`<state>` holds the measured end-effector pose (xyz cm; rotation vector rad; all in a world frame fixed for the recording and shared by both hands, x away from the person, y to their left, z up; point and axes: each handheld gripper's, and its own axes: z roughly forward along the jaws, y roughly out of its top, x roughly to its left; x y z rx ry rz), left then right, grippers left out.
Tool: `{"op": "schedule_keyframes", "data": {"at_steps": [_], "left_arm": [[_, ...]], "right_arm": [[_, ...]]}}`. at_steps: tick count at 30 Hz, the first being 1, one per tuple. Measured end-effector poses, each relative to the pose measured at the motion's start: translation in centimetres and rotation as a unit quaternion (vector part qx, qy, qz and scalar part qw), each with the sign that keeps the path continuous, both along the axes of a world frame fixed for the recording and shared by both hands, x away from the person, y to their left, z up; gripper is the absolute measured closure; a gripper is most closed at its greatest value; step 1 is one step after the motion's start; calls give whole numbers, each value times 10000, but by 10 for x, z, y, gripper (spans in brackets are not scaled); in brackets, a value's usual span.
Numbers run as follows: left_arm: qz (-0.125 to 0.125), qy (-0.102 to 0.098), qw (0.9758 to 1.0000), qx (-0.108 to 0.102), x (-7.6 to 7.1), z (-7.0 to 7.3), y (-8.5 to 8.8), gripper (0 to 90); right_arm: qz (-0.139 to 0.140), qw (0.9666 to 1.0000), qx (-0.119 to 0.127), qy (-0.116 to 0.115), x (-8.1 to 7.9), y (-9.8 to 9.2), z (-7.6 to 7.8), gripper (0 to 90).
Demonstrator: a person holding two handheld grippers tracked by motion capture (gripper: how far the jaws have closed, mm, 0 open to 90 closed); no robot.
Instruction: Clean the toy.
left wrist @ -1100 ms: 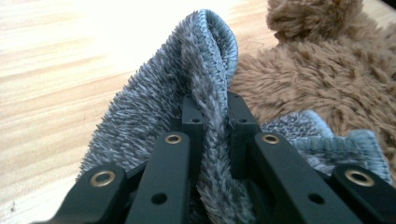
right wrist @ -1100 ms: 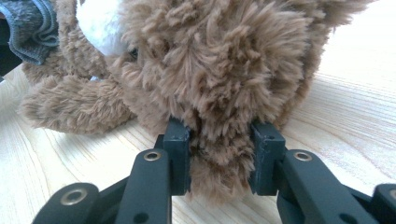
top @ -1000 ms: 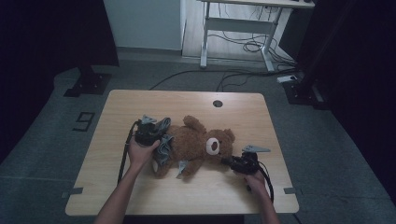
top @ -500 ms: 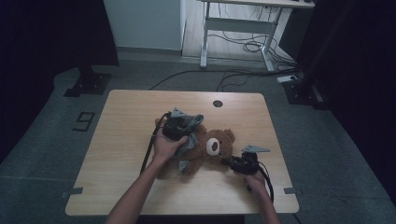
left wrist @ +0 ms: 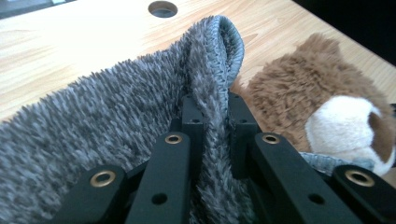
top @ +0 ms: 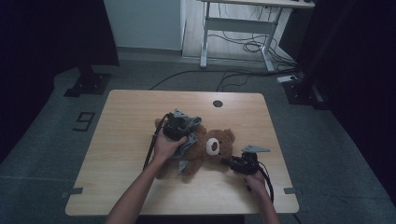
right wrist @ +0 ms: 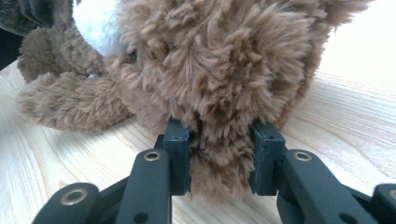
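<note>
One table (top: 121,154), light wood, with one round hole (top: 217,103) in its top near the far edge; everything below is placed from that hole. One teddy bear (top: 219,144), brown with a pale muzzle, lying flat on the tabletop on the near side of the hole, its head toward the person's right. One grey fuzzy garment (top: 189,125) with a knitted ribbed edge, bunched over the bear's body, between the hole and the bear's head and slightly to the left; in the left gripper view the cloth (left wrist: 116,121) rises in a fold with the hole just beyond it. Two hand-held grippers. Left gripper (top: 176,127): on the near left of the hole, above the bear's body, its two black jaws drawn together and clamped on the fold of the grey garment (left wrist: 212,112), cloth pinched between the pads. Right gripper (top: 233,163): on the near right of the hole, well apart from it, low over the table by the bear's head; its two jaws are clamped on a tuft of the bear's brown fur (right wrist: 219,140) at the head end; which part, I cannot tell. Two hands, one on each gripper. One cable trails from each gripper, two in all.
</note>
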<state>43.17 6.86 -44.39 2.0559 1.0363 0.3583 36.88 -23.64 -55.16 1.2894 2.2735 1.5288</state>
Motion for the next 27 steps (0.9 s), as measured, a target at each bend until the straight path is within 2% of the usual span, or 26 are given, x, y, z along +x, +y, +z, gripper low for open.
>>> {"op": "schedule_keyframes", "data": {"at_steps": [3,4,6,8,9,11,15,20,22,23,24,27], "left_arm": [[37,-89,9999,123,-1,0,4,806],[129,-117,9997,181,-1,0,13,806],[194,-116,9996,186,-1,-1,19,806],[413,-79,9989,194,1,-3,36,806],[413,-79,9989,194,1,-3,36,806],[566,-22,9982,216,0,-10,50,806],[647,18,9976,233,-2,-17,62,807],[707,46,9971,270,-2,-18,69,806],[701,55,9975,119,-3,-12,72,806],[701,55,9975,119,-3,-12,72,806],[632,-60,9979,102,-5,-6,68,806],[477,-221,9986,12,-4,4,55,806]], "right_arm": [[5,10000,4,-7,0,0,0,658],[10,10000,4,6,0,0,0,658],[13,10000,14,12,0,0,0,658],[13,10000,15,5,0,0,0,658],[13,10000,15,5,0,0,0,658],[10,10000,11,3,0,0,0,658],[5,10000,37,28,0,0,0,658],[-2,10000,30,26,0,0,0,658],[1,10000,25,29,0,0,0,658],[1,10000,21,36,0,0,-1,659],[1,10000,21,38,1,0,-1,659],[-8,10000,20,33,1,0,-1,659]]}}
